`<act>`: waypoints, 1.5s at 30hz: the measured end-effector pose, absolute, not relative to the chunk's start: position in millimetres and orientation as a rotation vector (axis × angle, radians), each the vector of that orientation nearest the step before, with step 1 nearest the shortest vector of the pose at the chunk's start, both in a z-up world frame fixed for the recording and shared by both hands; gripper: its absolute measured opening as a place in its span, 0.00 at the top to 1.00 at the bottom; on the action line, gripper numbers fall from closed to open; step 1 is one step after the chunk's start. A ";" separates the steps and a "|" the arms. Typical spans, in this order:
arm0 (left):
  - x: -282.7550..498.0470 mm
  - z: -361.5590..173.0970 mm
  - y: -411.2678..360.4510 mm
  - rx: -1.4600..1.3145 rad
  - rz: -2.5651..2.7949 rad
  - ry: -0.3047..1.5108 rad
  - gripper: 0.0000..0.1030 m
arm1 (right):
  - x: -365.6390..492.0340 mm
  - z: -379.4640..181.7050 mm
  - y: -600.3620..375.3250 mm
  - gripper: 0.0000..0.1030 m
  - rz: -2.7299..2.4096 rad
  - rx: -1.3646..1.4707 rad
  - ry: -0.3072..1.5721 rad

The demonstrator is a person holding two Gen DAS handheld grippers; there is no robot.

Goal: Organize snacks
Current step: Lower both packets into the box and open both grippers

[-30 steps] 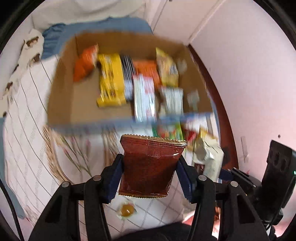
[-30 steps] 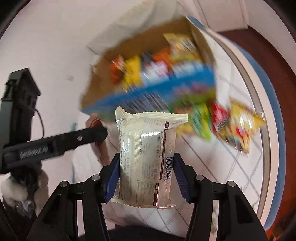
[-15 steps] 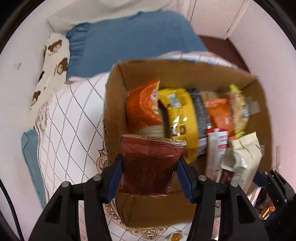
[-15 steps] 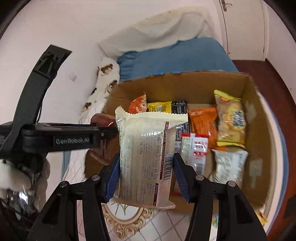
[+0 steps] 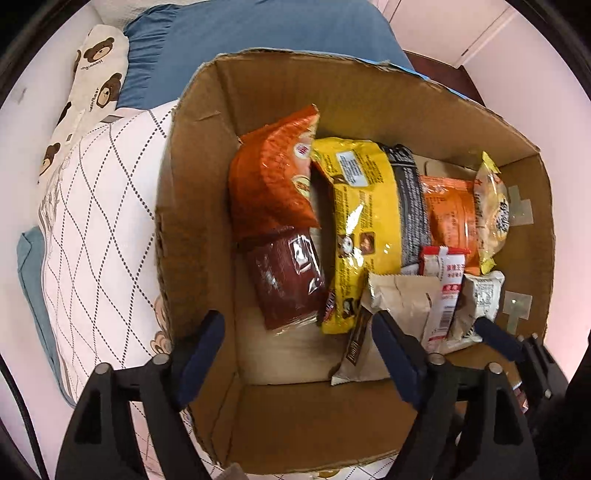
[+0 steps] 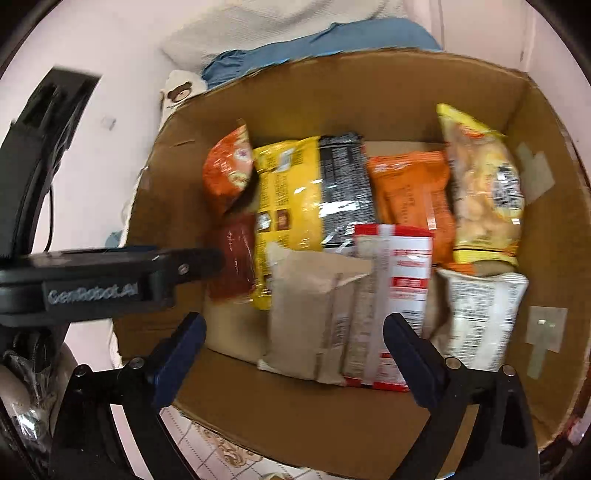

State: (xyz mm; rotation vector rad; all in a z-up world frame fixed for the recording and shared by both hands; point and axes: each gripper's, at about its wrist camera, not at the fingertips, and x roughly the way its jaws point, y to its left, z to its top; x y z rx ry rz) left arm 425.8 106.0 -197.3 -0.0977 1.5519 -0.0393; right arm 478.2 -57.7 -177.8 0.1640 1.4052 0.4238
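A cardboard box (image 5: 192, 206) holds several snack packets. My left gripper (image 5: 299, 354) is open and empty above the box's near left part. The dark red packet (image 5: 288, 280) lies in the box just ahead of it, under an orange bag (image 5: 273, 184). My right gripper (image 6: 291, 354) is open and empty over the near side of the box (image 6: 535, 229). The beige packet (image 6: 314, 310) lies just ahead of it, beside a red and white packet (image 6: 399, 280). The beige packet also shows in the left wrist view (image 5: 399, 306). The left gripper's arm (image 6: 96, 280) crosses the right wrist view.
A yellow bag (image 5: 362, 221), a black packet (image 5: 410, 206), an orange packet (image 5: 450, 214) and a pale yellow bag (image 5: 491, 214) fill the box's middle and right. The box stands on a white quilted cover (image 5: 92, 221). A bear-print pillow (image 5: 92, 81) and blue bedding (image 5: 258, 33) lie behind.
Both grippers have opened. The dark red packet left the left gripper and the beige packet left the right gripper; both now lie in the box. Both cameras moved closer over the box.
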 end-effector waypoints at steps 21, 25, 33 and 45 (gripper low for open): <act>329.2 -133.4 88.4 -0.040 -0.026 1.216 0.16 | 423.3 -122.9 -137.0 0.03 0.210 0.038 1.220; 304.9 -117.1 83.7 -0.037 -0.027 1.144 0.16 | 402.8 -103.5 -147.4 0.03 0.176 0.010 1.153; 268.4 -80.9 78.2 -0.065 -0.050 1.050 0.16 | 365.6 -63.4 -163.5 0.03 0.160 0.022 1.055; 232.0 -46.2 69.2 -0.055 -0.060 0.962 0.16 | 327.3 -12.1 -171.6 0.03 0.187 0.067 0.952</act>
